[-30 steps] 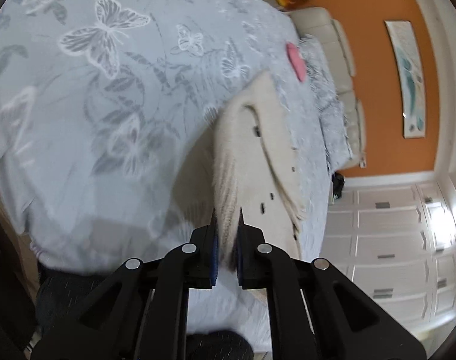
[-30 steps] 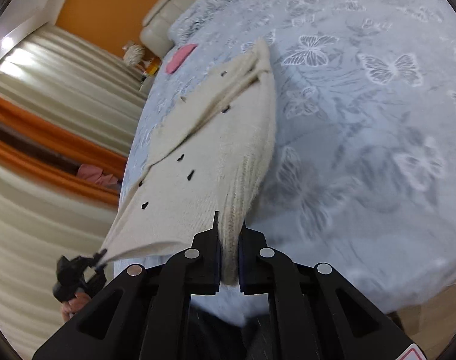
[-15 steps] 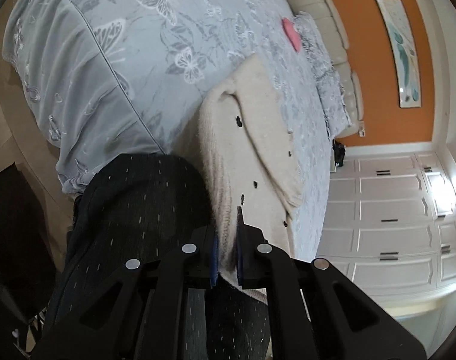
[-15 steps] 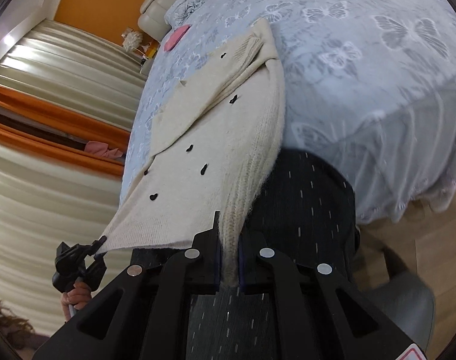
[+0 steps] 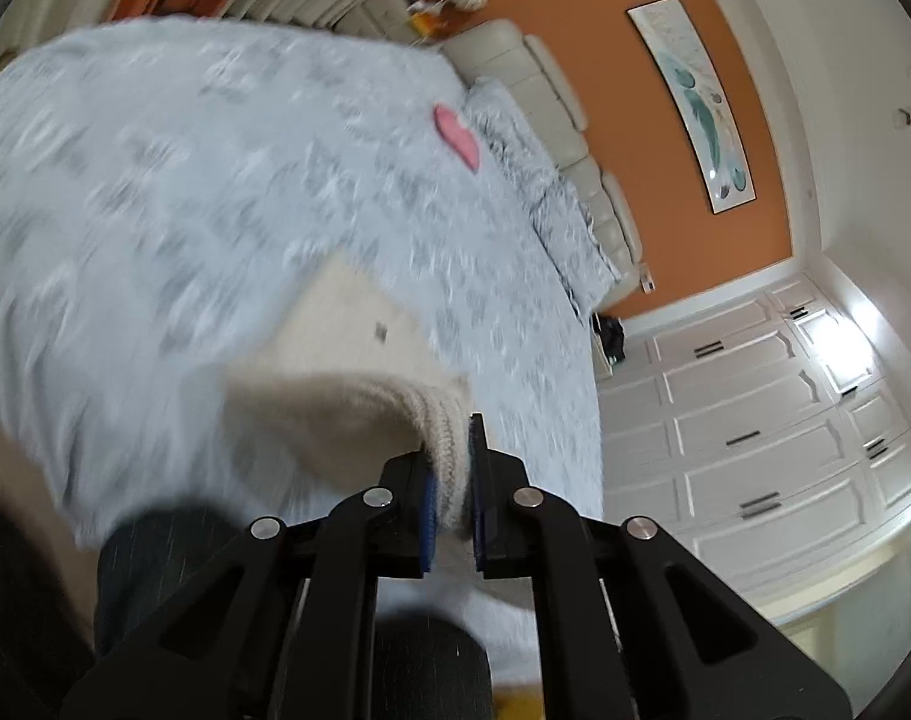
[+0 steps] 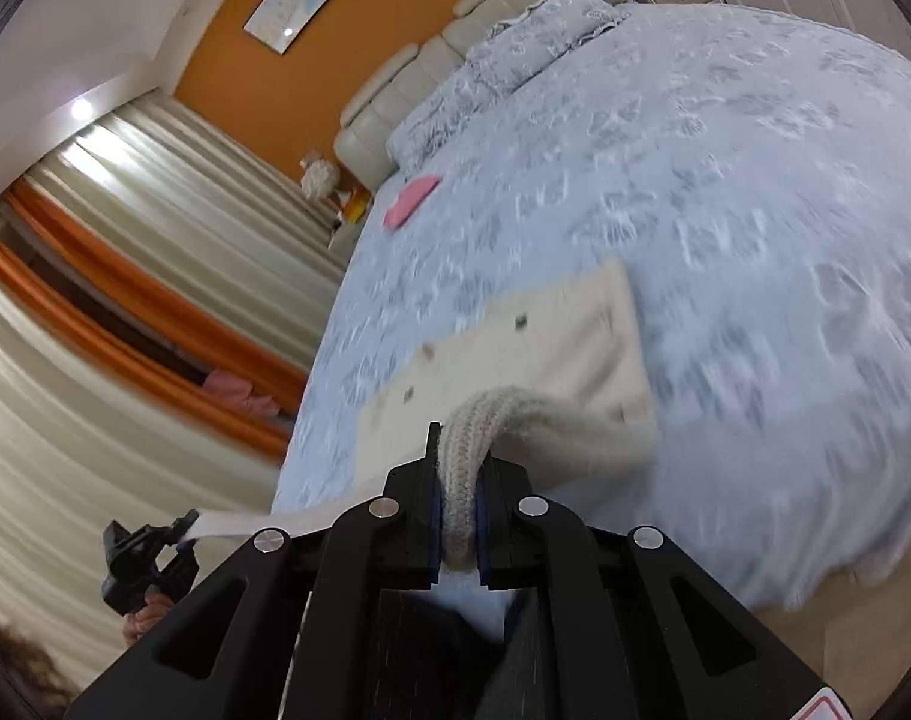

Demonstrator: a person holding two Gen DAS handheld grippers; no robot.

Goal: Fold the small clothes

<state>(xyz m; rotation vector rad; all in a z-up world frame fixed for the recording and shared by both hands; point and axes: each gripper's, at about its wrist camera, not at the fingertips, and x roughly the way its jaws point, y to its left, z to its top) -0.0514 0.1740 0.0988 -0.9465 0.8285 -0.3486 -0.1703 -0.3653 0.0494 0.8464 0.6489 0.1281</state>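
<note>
A cream knitted cardigan (image 6: 551,336) with small dark buttons lies partly on the grey butterfly bedspread (image 6: 725,180). Its near ribbed hem is lifted off the bed. My right gripper (image 6: 458,498) is shut on one corner of that hem. My left gripper (image 5: 452,480) is shut on the other corner, and it also shows at the lower left of the right wrist view as the left gripper (image 6: 179,531) with the hem stretched to it. In the left wrist view the cardigan (image 5: 335,396) curls over toward the jaws. Both views are blurred by motion.
A pink cloth (image 6: 410,201) lies far up the bed near the pillows (image 6: 515,54) and cream headboard (image 5: 551,96). Curtains (image 6: 125,276) hang on one side, white wardrobe doors (image 5: 755,420) on the other. A person's dark trouser legs (image 5: 149,570) are below the grippers.
Both grippers have risen and tipped up, lifting the cardigan's hem. More of the room and the bed's far end shows now, and the garment's lower part curls over the part lying flat.
</note>
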